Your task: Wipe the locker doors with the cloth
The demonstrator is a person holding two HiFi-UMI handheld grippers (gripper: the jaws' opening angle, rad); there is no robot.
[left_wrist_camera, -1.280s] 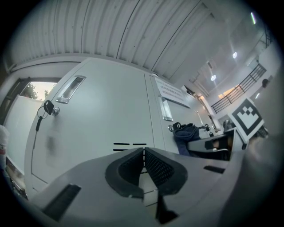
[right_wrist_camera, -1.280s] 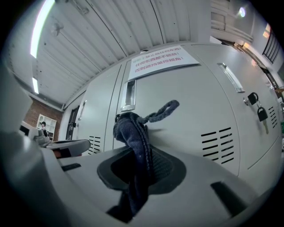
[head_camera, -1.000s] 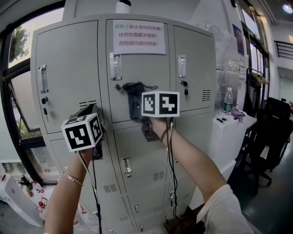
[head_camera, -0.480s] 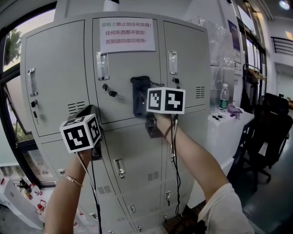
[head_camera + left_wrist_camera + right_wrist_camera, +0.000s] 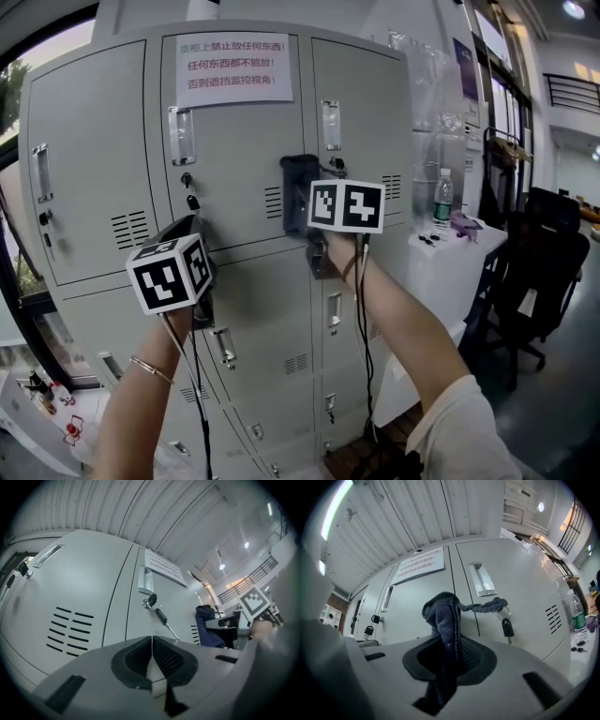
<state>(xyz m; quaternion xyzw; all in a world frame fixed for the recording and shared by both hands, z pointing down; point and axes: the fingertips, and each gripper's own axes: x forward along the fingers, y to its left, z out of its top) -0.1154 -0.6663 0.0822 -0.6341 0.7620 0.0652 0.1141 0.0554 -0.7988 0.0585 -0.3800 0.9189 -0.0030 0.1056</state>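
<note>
A bank of grey locker doors (image 5: pixel 234 150) fills the view, with a person facing it and holding a hand-held gripper in each hand; a printed paper notice (image 5: pixel 234 67) is stuck at the top of the middle door.

The right hand-held gripper (image 5: pixel 449 643) is clamped on a dark blue cloth (image 5: pixel 298 183), which bunches up out of its jaws and presses flat against the upper row; the cloth sits at the right edge of the middle door, just past its vent slots (image 5: pixel 274 202) and about on the seam with the right-hand door. A loose strand of cloth trails towards the key (image 5: pixel 506 626) hanging in that right-hand door's lock.

A second ago the cloth lay further left on the same door, just beside its own lock; it has since swept rightwards across the panel. I take that to mean the middle upper door is nearly covered and the right-hand door is likely next.

The left hand-held gripper (image 5: pixel 151 641) has its jaws together on nothing; it hovers close to the lockers, lower and to the left, taking no part.

Off to the right, a white tabletop (image 5: pixel 450 248) carries a plastic bottle (image 5: pixel 443 192).
</note>
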